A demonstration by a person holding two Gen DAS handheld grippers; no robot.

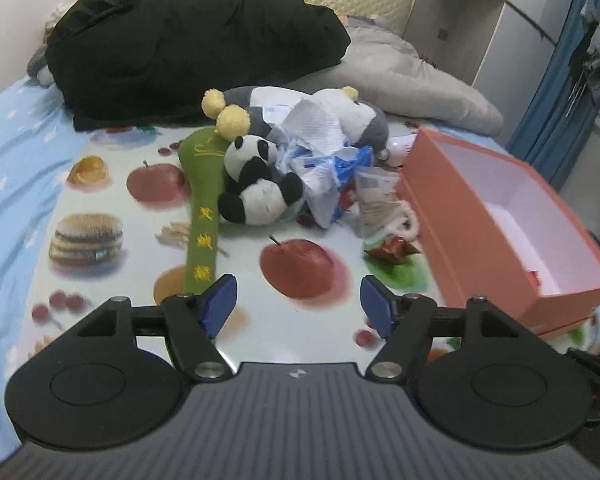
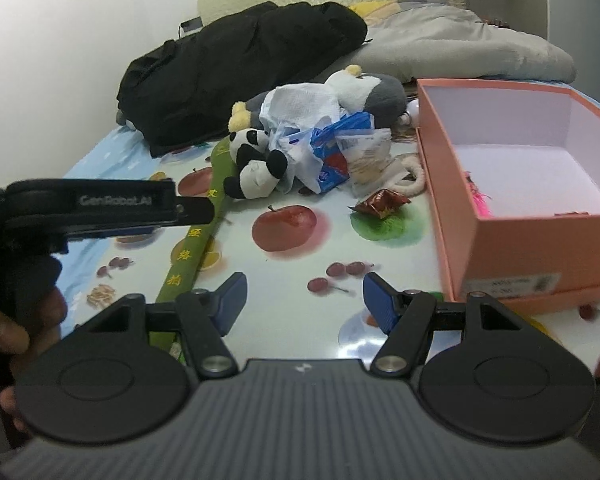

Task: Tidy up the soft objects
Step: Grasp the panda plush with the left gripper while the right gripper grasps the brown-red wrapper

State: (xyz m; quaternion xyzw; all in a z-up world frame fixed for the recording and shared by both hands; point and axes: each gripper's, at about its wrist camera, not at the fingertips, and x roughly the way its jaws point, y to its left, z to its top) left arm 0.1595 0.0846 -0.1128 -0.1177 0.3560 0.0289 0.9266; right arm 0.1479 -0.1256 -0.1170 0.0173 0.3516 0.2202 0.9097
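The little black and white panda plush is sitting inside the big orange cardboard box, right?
Not quite. The black and white panda plush isn't inside the orange cardboard box. It lies on the fruit-print sheet, left of the box, against the long green fabric toy. The left wrist view shows this; so does the right wrist view.

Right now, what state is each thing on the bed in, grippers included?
left gripper: open, holding nothing
right gripper: open, holding nothing
pink box: lid off, nearly empty
panda plush: lying in the pile
green plush stick: lying flat
red snack packet: crumpled
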